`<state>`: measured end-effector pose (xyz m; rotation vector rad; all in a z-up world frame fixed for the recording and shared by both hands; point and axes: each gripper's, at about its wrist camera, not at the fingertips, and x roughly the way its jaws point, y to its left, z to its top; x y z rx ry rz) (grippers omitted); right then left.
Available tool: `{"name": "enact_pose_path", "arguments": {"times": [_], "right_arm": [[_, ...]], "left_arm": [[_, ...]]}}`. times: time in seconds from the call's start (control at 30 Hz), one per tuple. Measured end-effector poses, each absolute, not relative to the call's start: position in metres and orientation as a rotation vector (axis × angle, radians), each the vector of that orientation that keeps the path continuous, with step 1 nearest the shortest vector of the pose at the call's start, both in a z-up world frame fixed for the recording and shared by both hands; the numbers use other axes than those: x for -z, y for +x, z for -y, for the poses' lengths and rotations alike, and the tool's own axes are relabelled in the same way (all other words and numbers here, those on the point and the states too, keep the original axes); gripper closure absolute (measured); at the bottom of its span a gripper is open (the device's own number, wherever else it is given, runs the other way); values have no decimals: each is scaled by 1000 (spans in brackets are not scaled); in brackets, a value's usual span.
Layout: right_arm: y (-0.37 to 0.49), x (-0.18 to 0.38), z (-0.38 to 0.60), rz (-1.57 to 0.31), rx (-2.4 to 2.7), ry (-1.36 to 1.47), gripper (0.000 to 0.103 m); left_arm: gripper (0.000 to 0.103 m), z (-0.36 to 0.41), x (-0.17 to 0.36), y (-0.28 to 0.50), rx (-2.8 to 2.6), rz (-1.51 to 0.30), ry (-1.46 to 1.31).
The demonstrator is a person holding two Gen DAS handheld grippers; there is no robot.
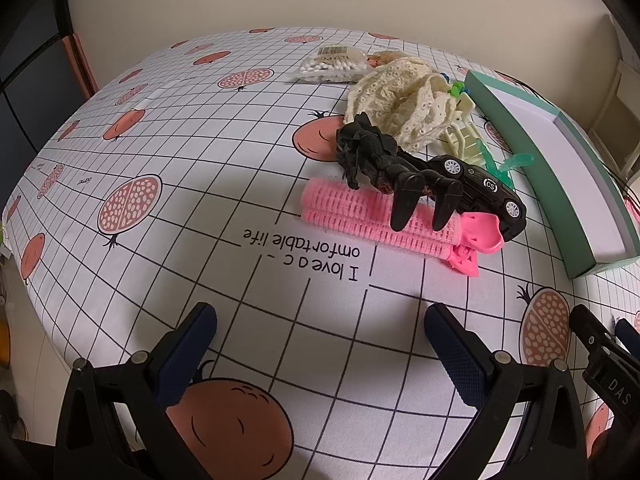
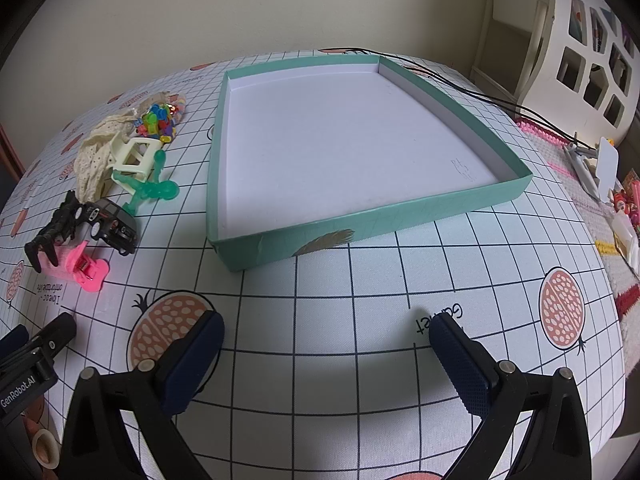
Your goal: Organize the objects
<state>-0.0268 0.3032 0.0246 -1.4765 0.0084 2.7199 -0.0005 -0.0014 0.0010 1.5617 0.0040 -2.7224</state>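
A shallow teal box (image 2: 404, 210) with a white, bare inside sits on the tablecloth; its edge (image 1: 516, 128) shows at the right of the left wrist view. Left of it lies a heap: pink hair rollers (image 1: 360, 212), a black claw clip (image 1: 384, 160), a black toy car (image 1: 480, 188), a pink clip (image 1: 482, 230), cream lace (image 1: 396, 100), a cream clip (image 2: 134, 156), a green clip (image 2: 154, 190), colourful beads (image 2: 156, 122) and a bag of cotton swabs (image 1: 334, 65). My left gripper (image 1: 320, 324) is open, short of the heap. My right gripper (image 2: 326, 336) is open before the box.
The table wears a white grid cloth (image 1: 200, 140) printed with pomegranates. A black cable (image 2: 472, 92) runs past the box's far right. Small items (image 2: 616, 200) and a pink mat lie at the right edge. A white shelf unit (image 2: 580, 40) stands behind.
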Motion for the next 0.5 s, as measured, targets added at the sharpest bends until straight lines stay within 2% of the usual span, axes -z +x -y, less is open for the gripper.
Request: {"name": "enact_pose_path", "arguments": {"times": [0.5], "right_arm": [[-32,-27,-307,-38,-2724,-1477,1]], "left_arm": [[0,4,-2,0,2738,-31,1570]]}}
